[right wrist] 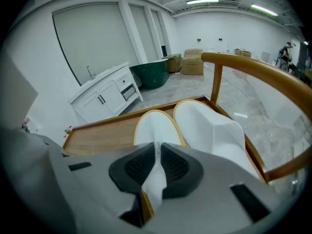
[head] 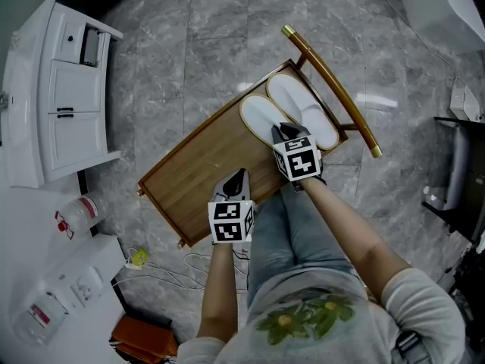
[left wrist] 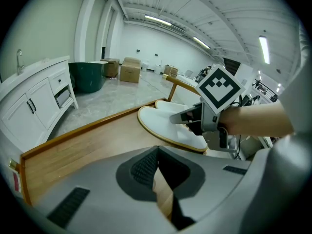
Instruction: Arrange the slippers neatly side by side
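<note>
Two white slippers with tan edging lie side by side at the right end of a wooden bench [head: 201, 165]. The near slipper [head: 260, 116] [right wrist: 152, 126] touches the far slipper [head: 303, 103] [right wrist: 209, 126], which lies beside the curved wooden rail [head: 333, 89]. My right gripper [head: 285, 133] [right wrist: 156, 156] sits on the near slipper's heel end, shut on a fold of its white fabric. In the left gripper view it [left wrist: 178, 117] reaches over that slipper [left wrist: 158, 124]. My left gripper [head: 236, 181] [left wrist: 157, 164] hovers over bare wood near the bench's front edge, shut and holding nothing.
A white vanity cabinet [head: 68, 89] stands at the left, with a plastic bottle [head: 76, 214] and cables [head: 189, 268] on the marble floor near the bench. A dark green tub [right wrist: 156, 71] and cardboard boxes [right wrist: 192, 61] stand farther back. The person's legs [head: 292, 233] are against the bench's front.
</note>
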### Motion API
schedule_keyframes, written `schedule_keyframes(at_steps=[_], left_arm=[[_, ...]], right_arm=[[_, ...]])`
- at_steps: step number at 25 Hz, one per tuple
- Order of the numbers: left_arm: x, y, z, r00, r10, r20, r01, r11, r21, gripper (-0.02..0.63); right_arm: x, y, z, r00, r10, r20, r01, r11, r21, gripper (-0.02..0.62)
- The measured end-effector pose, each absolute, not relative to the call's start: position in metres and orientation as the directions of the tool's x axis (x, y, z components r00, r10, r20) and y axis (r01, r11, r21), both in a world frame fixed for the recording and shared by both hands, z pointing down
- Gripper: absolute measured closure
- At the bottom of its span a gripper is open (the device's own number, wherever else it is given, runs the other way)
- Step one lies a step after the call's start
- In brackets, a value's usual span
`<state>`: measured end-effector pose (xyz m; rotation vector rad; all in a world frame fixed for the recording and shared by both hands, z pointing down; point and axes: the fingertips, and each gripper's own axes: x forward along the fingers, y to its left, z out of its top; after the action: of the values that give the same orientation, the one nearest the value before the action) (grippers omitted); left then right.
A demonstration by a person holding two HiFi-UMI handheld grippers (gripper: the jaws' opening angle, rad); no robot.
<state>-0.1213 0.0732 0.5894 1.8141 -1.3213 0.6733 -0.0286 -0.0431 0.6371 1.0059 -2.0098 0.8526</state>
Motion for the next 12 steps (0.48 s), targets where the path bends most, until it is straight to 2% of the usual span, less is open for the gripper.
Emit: schedule_keyframes(at_steps=[9, 12], left_arm=[[-0.1205, 0.0706, 0.5911, 0.326, -0.53, 0.783, -0.945, -0.161, 0.285, 0.591], [-0.1214, 0.0676, 0.5903, 0.327, -0.535, 0.779, -0.945, -0.162, 0.286, 0.591]], right_arm=[[-0.0312, -0.0448, 0.6408, -0.443, -0.364, 0.819, -0.853, 0.453, -0.26, 0.552], [-0.0335, -0.0452, 0.639, -0.46, -0.365, 0.809, -0.843, 0.467, -0.268, 0.522]])
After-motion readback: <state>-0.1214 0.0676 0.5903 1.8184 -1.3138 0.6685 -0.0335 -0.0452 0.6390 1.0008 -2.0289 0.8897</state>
